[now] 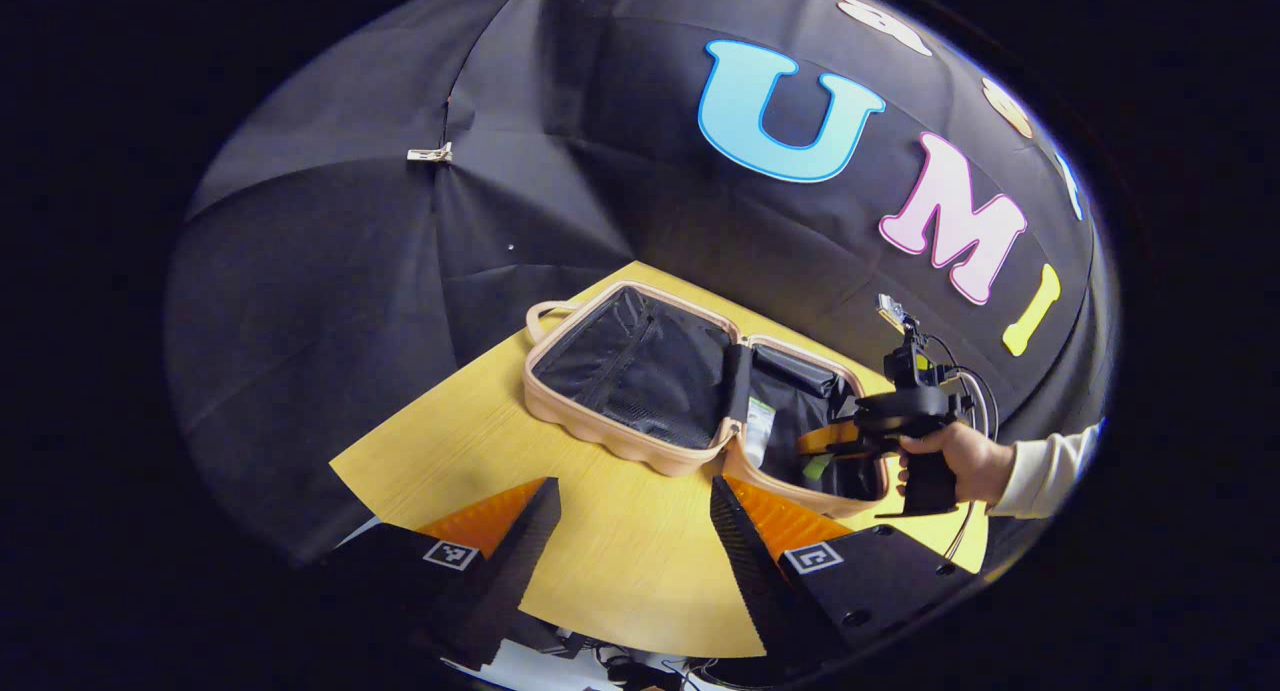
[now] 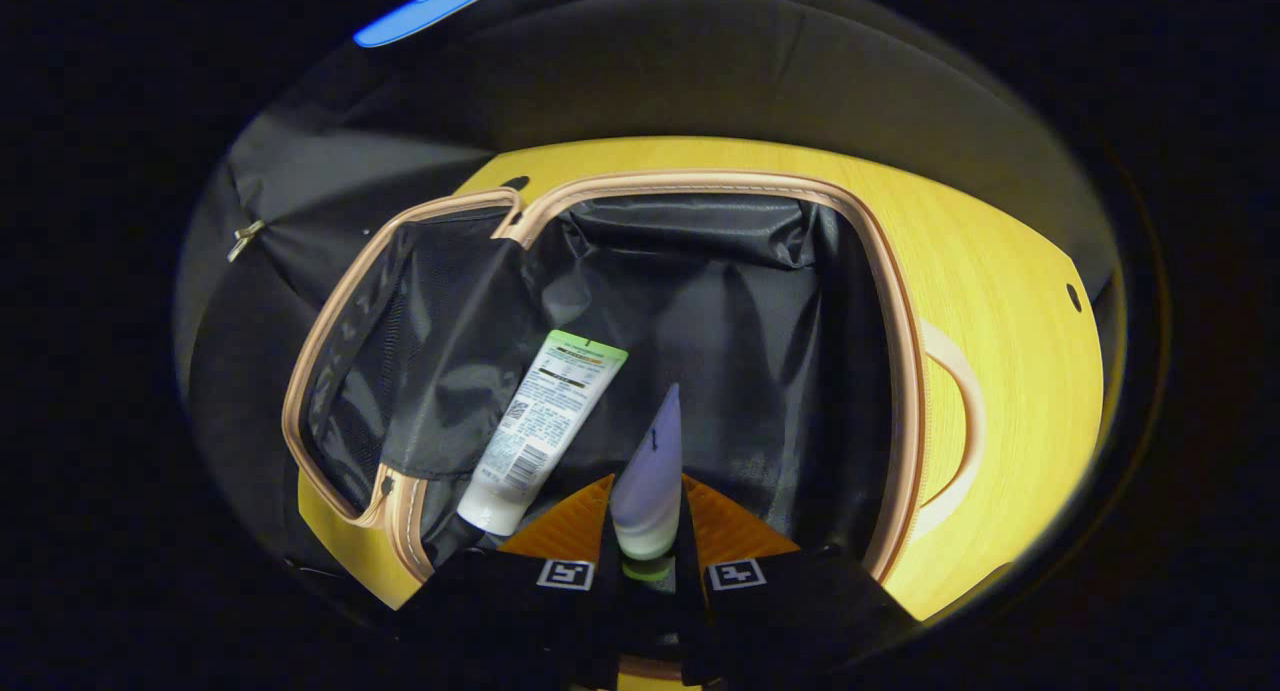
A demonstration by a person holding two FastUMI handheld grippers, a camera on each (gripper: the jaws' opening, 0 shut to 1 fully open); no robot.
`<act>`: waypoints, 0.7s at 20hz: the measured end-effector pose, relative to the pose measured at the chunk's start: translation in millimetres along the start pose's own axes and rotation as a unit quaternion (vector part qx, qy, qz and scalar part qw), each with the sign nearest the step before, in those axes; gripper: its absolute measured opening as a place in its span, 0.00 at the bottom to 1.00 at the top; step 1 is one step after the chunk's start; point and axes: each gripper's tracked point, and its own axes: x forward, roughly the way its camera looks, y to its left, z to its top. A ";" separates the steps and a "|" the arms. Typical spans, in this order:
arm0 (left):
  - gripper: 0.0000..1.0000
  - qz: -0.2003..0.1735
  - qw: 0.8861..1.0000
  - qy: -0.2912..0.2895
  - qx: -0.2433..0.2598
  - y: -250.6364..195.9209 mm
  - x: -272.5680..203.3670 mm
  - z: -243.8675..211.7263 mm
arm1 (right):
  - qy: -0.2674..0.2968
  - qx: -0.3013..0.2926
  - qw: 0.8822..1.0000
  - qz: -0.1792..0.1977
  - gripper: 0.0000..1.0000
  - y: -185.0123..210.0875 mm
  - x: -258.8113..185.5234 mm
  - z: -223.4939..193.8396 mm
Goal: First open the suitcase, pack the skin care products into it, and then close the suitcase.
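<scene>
Pale-lilac tube: a soft squeeze tube (image 2: 650, 471) sits clamped between the fingers of the right hand-held gripper (image 2: 648, 541), cap end at the fingers, crimped tail pointing up toward the frame centre.
Long axis: it runs straight ahead along the fingers, out over the black-lined open half of the peach-rimmed suitcase (image 2: 905, 371).
Neighbour: a white tube with a green end (image 2: 545, 426) already lies on the lining just left of the held tube, slanting from lower left to upper right.
Release spot: bare lining lies ahead and to the right, so a straight lowering looks enough; this is a judgement.
Left hand-held gripper: its jaws stand wide apart and empty (image 1: 635, 531) at the bottom of the left gripper view, over the yellow wooden surface (image 1: 600, 561), short of the case.
Nearer hand: the right one (image 1: 955, 461), at the right of that frame, hangs over the case's right half.
Stage: case open, packing under way, closing not yet done.
</scene>
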 end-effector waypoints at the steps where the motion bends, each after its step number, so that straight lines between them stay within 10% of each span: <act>1: 0.95 0.003 1.000 0.002 0.000 5.6 -0.2 -1.5 | -0.005 -0.003 1.000 -0.009 0.28 -2.4 0.8 1.7; 4: 0.95 0.011 1.000 -0.005 0.000 15.4 5.0 5.8 | -0.023 -0.005 1.000 -0.006 0.25 2.3 -7.9 10.6; 10: 0.95 0.047 0.997 -0.053 0.001 61.3 49.7 70.0 | -0.112 -0.043 0.992 0.037 0.91 13.6 -80.2 34.9; 14: 0.95 0.056 0.995 -0.061 -0.049 101.4 117.6 125.8 | -0.224 -0.086 0.969 0.049 0.88 0.5 -166.4 52.0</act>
